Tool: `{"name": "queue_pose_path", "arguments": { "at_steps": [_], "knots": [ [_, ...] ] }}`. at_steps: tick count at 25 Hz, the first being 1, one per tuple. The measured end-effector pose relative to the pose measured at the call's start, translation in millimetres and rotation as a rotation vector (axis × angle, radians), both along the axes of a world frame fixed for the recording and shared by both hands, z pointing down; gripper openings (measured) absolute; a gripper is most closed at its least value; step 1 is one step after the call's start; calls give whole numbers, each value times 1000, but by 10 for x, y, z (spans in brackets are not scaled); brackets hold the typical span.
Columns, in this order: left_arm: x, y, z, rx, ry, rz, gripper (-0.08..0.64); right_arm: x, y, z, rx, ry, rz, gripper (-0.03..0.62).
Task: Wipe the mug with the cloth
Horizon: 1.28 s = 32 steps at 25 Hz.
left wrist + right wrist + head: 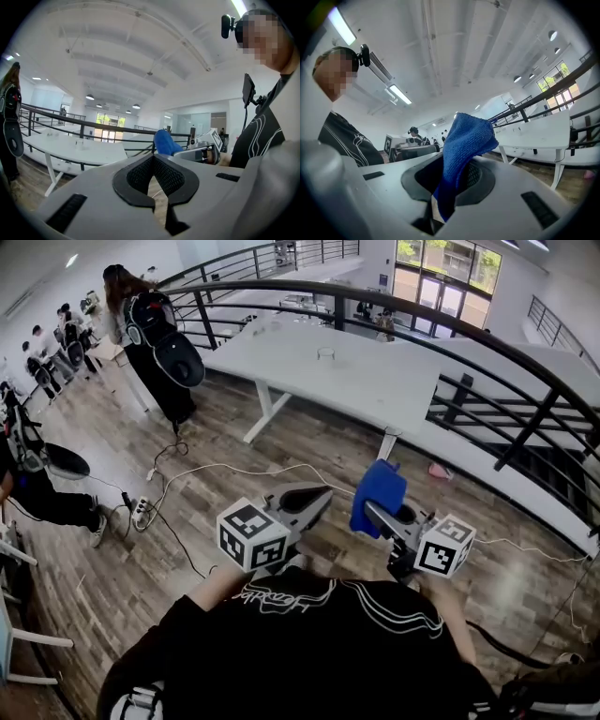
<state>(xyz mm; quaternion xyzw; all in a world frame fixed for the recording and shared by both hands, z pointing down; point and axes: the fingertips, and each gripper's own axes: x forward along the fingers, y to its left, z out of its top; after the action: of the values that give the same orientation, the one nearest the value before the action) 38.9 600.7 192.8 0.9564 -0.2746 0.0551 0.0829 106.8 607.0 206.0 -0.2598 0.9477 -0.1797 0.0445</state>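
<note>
gripping blue cloth [466, 140], right gripper [450, 177] fingers [480, 180] clenched; left gripper [157, 180] fingers [136, 177] together; shirt lettering [281, 597] seemingly unreadable

Right gripper [377, 515] grips a blue cloth [380, 491] — left gripper [314, 499] just beside, above wooden floor [202, 442]

Blue cloth [464, 150], white table [356, 381]

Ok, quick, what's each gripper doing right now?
Left gripper: closed, nothing between its jaws.
Right gripper: closed on the blue cloth.
</note>
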Motion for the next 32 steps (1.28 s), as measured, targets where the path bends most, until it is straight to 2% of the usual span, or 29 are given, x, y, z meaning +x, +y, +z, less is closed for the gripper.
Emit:
{"name": "queue_pose_path", "arguments": {
  "at_steps": [11,19,25,29,32],
  "knots": [
    [-37,-181,233,-54,14,-12,7,10,-181,204,-40,-20,11,51],
    [3,-775,475,-77,34,17,6,75,-726,461,-62,-25,49,51],
    [-26,-1569,730,-115,41,33,6,66,-1514,700,-95,-28,72,51],
    [-117,-2439,843,-148,37,27,6,5,-2373,761,-116,-46,84,51],
    [-203,-3208,930,-174,6,20,8,-58,-3139,857,-159,-59,89,51]
  ]
}}
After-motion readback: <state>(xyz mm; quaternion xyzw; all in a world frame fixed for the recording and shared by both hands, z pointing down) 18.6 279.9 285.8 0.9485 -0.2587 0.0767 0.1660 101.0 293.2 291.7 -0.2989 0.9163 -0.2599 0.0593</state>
